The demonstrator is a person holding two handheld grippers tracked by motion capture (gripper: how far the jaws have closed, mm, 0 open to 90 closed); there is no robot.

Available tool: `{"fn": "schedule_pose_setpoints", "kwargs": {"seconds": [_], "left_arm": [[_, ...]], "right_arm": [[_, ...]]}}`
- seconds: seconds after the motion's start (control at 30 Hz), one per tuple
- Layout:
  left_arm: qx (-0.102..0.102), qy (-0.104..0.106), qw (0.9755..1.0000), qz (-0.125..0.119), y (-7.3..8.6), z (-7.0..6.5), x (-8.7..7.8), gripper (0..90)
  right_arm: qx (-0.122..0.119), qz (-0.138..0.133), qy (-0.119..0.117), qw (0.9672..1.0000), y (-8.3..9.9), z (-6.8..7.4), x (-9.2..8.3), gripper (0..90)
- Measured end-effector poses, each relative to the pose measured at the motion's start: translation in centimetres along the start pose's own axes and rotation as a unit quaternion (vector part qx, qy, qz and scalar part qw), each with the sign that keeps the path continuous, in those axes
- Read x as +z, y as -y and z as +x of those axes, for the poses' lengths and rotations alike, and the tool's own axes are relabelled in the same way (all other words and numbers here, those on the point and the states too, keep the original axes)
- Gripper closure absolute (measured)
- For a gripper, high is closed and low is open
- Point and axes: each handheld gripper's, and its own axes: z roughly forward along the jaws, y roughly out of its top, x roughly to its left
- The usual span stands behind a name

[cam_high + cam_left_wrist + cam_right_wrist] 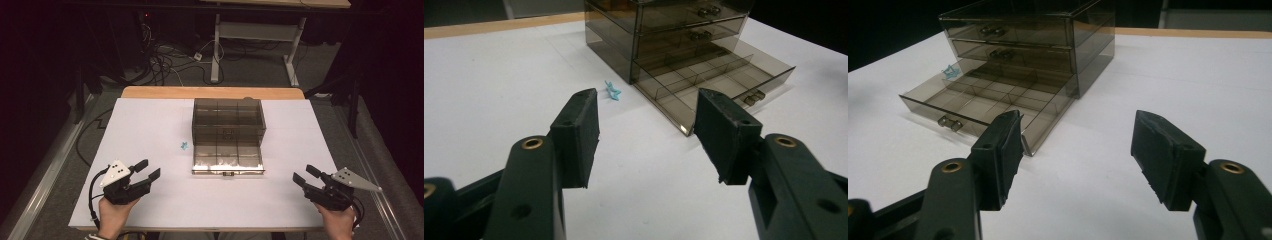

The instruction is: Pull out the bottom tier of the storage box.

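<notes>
While held low over the bench (150,125), both spread with nothing between: left tool (148,169), right tool (306,173); ahead, between them, drawer box (228,120), bottom drawer (228,159) out.

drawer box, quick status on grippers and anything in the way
Left gripper and right gripper open, empty. Smoky clear plastic drawer box, bottom drawer pulled out. Small blue object on white table beside it; path clear.
</notes>
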Motion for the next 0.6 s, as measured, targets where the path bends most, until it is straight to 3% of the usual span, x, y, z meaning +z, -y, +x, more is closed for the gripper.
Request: {"fn": "schedule_pose_setpoints", "kwargs": {"seconds": [0.6], "left_arm": [[0.002,-0.028,0.999,-0.035,-0.1,1.9,-2.4,39.2]], "right_arm": [[0.001,0.006,0.039,0.9992,1.8,-1.4,-1.7,34.0]]}}
